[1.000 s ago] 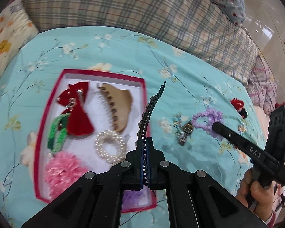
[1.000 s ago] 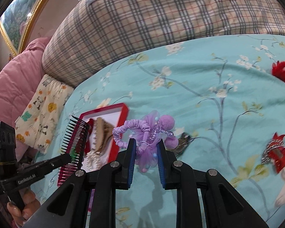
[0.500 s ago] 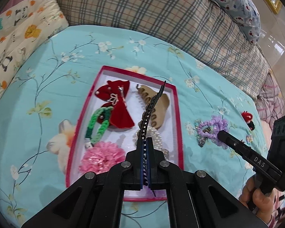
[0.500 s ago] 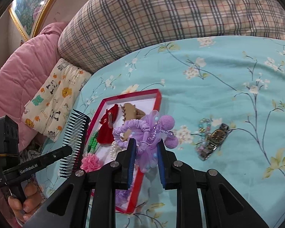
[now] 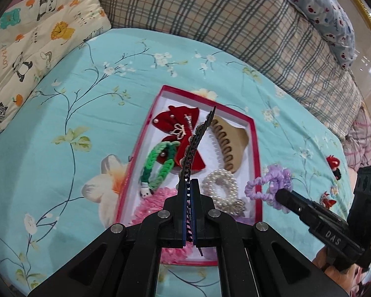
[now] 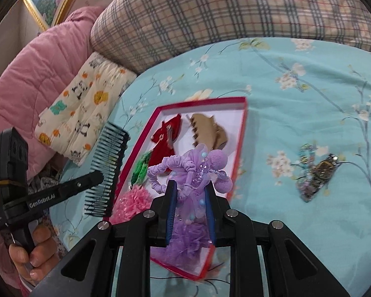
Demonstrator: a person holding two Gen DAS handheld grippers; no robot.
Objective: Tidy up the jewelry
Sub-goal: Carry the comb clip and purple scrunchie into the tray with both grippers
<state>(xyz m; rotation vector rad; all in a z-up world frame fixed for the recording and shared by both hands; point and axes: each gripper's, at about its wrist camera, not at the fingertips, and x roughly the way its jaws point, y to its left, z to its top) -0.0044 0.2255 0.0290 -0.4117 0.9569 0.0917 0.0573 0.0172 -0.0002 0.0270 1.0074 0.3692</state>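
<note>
A red-rimmed white tray (image 5: 257,148) (image 6: 242,128) lies on the teal bedspread. It holds a red bow (image 5: 178,128), a tan claw clip (image 5: 231,146), a green band (image 5: 160,163), a pearl band (image 5: 220,185) and a pink pompom (image 5: 150,205). My left gripper (image 5: 190,185) is shut on a black comb (image 5: 197,138) (image 6: 106,168), held edge-on above the tray. My right gripper (image 6: 189,188) is shut on a purple hair tie (image 6: 188,170) (image 5: 267,188), above the tray's near right part.
A watch with beaded bracelets (image 6: 316,173) lies on the bedspread right of the tray. Red hair pieces (image 5: 334,163) lie far right. A plaid pillow (image 5: 210,17), a panda-print pillow (image 5: 32,32) and a pink quilt (image 6: 32,74) border the bed.
Both grippers have moved over the tray. The purple hair tie has come from the bedspread right of the tray to above its right part. The comb stays gripped.
</note>
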